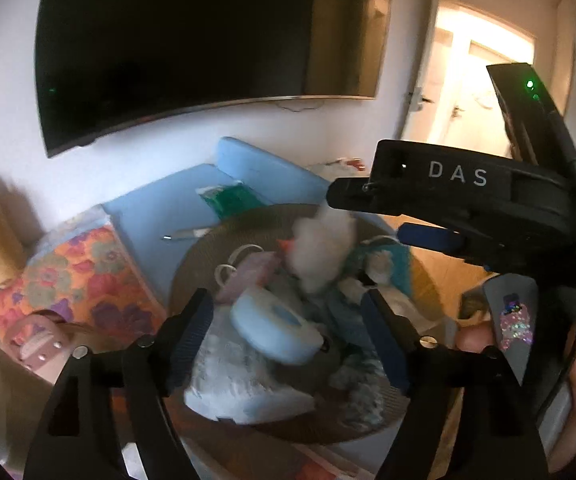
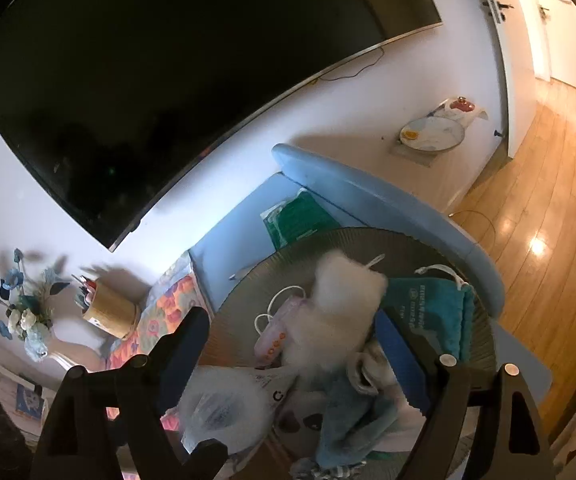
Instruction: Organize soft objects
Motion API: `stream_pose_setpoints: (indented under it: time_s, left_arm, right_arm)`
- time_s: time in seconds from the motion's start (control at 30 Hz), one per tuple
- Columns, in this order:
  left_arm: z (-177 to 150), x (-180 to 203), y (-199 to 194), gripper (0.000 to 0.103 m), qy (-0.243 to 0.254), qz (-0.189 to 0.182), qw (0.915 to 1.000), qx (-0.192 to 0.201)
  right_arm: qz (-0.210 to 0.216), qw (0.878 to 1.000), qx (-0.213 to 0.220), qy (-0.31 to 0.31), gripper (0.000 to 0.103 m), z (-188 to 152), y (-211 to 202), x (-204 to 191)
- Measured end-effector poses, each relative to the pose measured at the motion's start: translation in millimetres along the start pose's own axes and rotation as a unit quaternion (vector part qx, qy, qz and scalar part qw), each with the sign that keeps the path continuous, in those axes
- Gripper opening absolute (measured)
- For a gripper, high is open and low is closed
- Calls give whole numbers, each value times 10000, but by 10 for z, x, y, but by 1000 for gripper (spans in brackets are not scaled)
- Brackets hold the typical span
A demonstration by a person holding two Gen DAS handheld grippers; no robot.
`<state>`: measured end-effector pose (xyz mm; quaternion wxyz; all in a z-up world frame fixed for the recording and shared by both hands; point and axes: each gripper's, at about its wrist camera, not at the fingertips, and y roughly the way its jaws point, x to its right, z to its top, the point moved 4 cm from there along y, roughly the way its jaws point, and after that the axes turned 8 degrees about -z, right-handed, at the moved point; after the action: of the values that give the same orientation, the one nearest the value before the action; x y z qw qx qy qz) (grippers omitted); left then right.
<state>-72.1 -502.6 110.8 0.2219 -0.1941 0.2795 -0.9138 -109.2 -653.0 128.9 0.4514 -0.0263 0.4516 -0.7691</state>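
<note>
A round dark woven basket (image 1: 191, 256) (image 2: 247, 284) holds a heap of soft things. On top lie a white fluffy toy (image 1: 324, 248) (image 2: 344, 304), a pale pink pouch (image 1: 247, 276) (image 2: 275, 340), a teal towel (image 2: 432, 312), a light blue round pad (image 1: 275, 330) and a blue cloth (image 2: 348, 412). My left gripper (image 1: 288, 332) is open above the heap, empty. My right gripper (image 2: 292, 344) is open over the basket, empty; it also shows in the left wrist view (image 1: 388, 220) at the right, above the white toy.
The basket rests on a light blue sofa (image 2: 368, 192) below a wall TV (image 1: 191, 48). A floral cushion (image 1: 75, 276) lies left, a green packet (image 2: 300, 212) behind the basket. A pen holder (image 2: 111, 312), flowers (image 2: 19, 304) and wooden floor (image 2: 548, 200) surround it.
</note>
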Motion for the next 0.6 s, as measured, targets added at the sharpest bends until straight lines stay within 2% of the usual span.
stream_pose_setpoints:
  time_s: [0.07, 0.17, 0.27, 0.4, 0.5, 0.6]
  left_arm:
    - [-43, 48, -69, 86, 80, -38, 9999, 85]
    - [-126, 107, -207, 86, 98, -227, 9996, 102]
    - [-268, 210, -521, 86, 182, -448, 9986, 235]
    - [-483, 215, -1022, 86, 387, -298, 9978, 438]
    - [-657, 93, -1468, 87, 297, -137, 9975, 630]
    - [-834, -154, -1833, 88, 90, 246, 9968, 760]
  right_arm:
    - [71, 10000, 8, 21, 84, -44, -54, 42]
    - [111, 9999, 70, 39, 84, -106, -176, 62]
    - [197, 9996, 190, 21, 84, -224, -388, 39]
    - [300, 9988, 384, -107, 85, -416, -674, -69]
    - [366, 9980, 446, -256, 89, -637, -876, -196]
    - [537, 9962, 467, -501, 89, -944, -1072, -386]
